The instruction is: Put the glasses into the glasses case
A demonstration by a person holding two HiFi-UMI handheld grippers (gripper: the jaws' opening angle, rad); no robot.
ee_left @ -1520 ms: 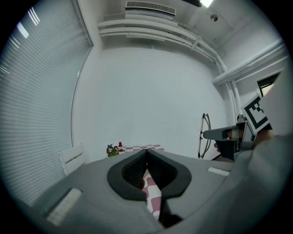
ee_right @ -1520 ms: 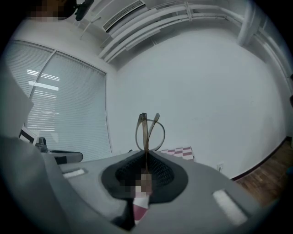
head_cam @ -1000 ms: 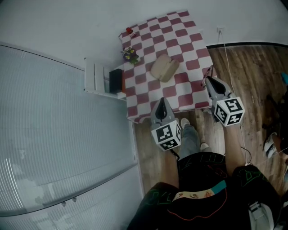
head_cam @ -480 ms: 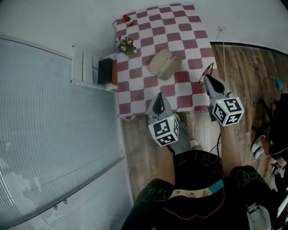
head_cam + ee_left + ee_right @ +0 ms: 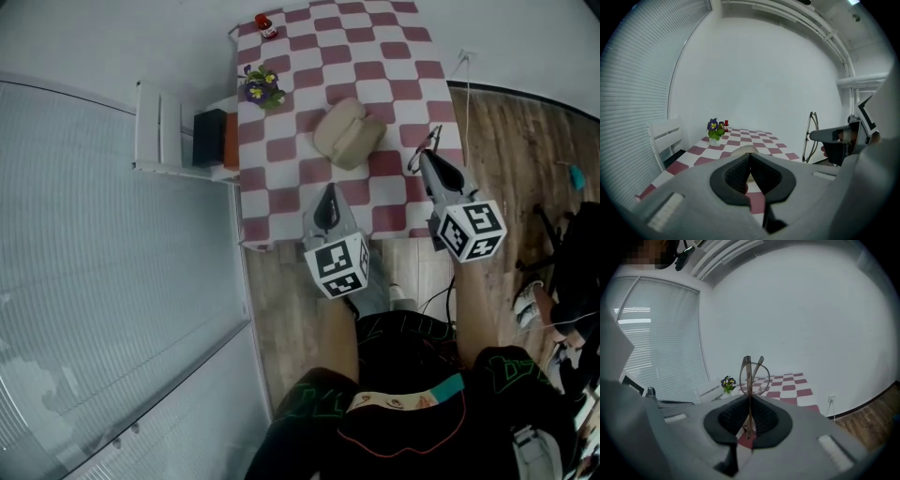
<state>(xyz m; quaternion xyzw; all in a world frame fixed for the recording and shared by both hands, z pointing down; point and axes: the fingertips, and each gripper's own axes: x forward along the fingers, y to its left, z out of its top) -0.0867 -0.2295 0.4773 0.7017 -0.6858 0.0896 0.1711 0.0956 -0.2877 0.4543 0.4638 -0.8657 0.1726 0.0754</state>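
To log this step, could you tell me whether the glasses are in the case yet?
Out: the right gripper's jaws are shut on the glasses, apart from the case on the table.

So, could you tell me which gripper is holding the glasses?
The right gripper: its jaws pinch the glasses upright, while the left gripper is shut with nothing between its jaws.

Thin-framed glasses [image 5: 751, 373], folded, stand upright, pinched in the right gripper [image 5: 428, 161] over the table's [image 5: 281, 178] near right corner. The beige case [image 5: 349, 133] lies open mid-table, well apart from them.
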